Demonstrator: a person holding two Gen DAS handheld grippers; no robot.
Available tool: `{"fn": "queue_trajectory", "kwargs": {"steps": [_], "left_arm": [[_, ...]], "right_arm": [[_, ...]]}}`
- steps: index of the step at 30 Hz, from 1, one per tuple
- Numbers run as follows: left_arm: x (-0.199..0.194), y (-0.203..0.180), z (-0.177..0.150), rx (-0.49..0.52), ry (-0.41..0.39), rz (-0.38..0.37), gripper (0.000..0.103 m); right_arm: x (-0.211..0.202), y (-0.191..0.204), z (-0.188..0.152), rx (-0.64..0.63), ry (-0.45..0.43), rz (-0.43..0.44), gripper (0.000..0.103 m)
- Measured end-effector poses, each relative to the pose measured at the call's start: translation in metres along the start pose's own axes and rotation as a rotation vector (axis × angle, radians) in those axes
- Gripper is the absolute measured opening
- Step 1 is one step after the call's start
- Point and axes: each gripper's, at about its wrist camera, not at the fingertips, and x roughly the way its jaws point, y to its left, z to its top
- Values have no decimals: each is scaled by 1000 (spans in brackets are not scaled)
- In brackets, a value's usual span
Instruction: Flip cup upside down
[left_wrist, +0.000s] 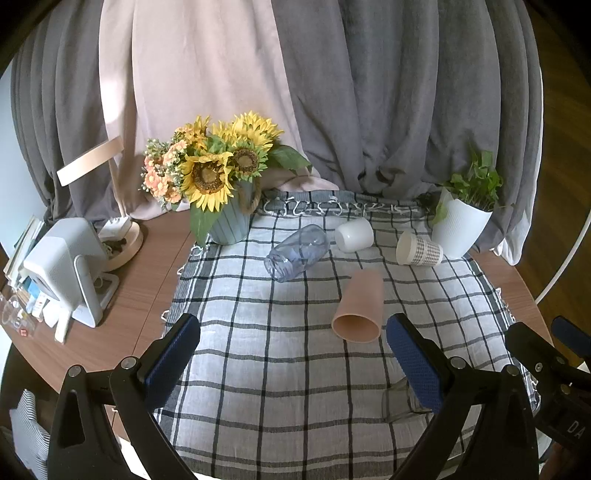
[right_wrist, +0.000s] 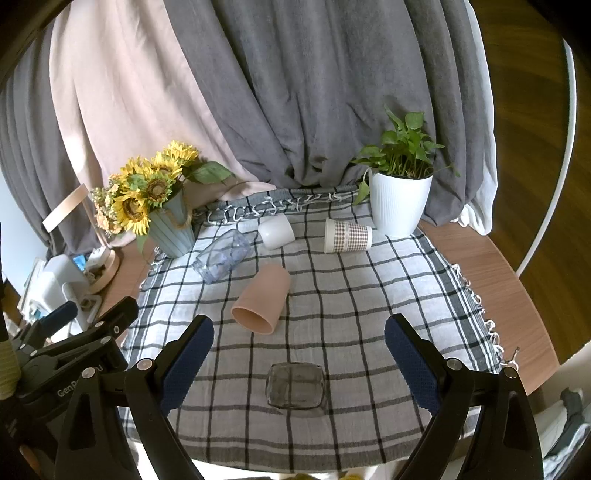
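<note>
A clear glass cup (right_wrist: 295, 386) is seen standing mouth-down on the checked cloth (right_wrist: 369, 314), centred between the two blue-padded fingers of the right gripper (right_wrist: 299, 345) and just ahead of them; the jaws are spread wide and nothing is held. In the left wrist view the same glass (left_wrist: 397, 404) is partly hidden behind the right-hand finger of the left gripper (left_wrist: 293, 338), whose jaws are likewise spread wide and empty, hovering over bare cloth (left_wrist: 277, 369). Further out, a terracotta cup (right_wrist: 263, 300) is laid on its side with its mouth turned toward the grippers, well apart from the glass. Beyond it a bluish transparent jar (right_wrist: 221, 255), a white cup (right_wrist: 276, 231) and a paper cup with a checked band (right_wrist: 347, 235) are all laid on their sides near the far fringe of the cloth. A vase of sunflowers (right_wrist: 155, 206) is placed at the far left corner and a white potted plant (right_wrist: 399, 201) at the far right, before grey and pink curtains (right_wrist: 295, 92)
</note>
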Motion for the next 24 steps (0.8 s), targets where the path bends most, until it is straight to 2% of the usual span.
{"fn": "queue_trajectory", "kwargs": {"steps": [24], "left_arm": [[2,-1,1,3,2,-1,103]], "right_arm": [[4,-3,-1,1,5,0,94]]}}
